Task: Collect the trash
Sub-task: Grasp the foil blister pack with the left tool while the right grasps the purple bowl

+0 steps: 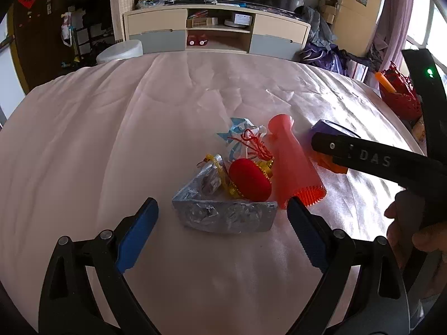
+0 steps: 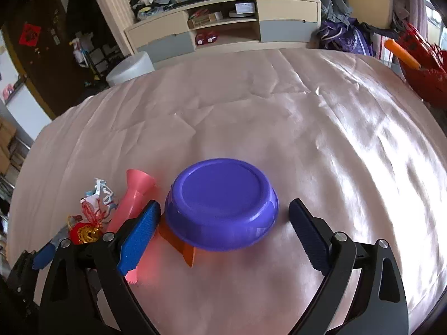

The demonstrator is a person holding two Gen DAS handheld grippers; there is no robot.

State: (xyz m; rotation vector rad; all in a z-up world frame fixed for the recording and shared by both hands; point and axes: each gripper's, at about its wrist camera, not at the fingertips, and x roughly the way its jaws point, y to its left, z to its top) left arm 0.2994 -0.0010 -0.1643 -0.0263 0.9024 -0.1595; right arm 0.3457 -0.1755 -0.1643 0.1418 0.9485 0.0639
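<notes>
Trash pile sits mid-bed on the pink satin bedspread (image 1: 111,139): a silver foil blister pack (image 1: 223,215) bent into an L, a small red velvet lantern ornament (image 1: 250,181) with gold trim resting against it, a crumpled blue-and-white wrapper (image 1: 237,136) with red string behind that. Just right of the pile lies a pink ribbed plastic tube (image 1: 290,164), flared end away from the camera, toothed end near.

Left gripper (image 1: 222,213) is over the blister pack, jaws spread wide, blue pads either side, not touching it; the right pad is at the tube's toothed end.

Right of the tube, a purple plastic bowl (image 2: 222,203) sits upside down, propped on an orange plastic piece (image 2: 181,244) sticking out under its near-left edge. Right gripper (image 2: 225,216) straddles the bowl, jaws wide apart, pads not on it; the left pad is in front of the pink tube. In the left wrist view the right gripper's black body crosses in front of the bowl, a hand (image 1: 410,231) on its handle.

Beyond the bed: a cream-and-grey TV cabinet (image 1: 215,30) heaped with clothes, a white round bin (image 1: 120,51) at the bed's far left, a red lattice basket (image 2: 421,64) with an orange stick at the far right.
</notes>
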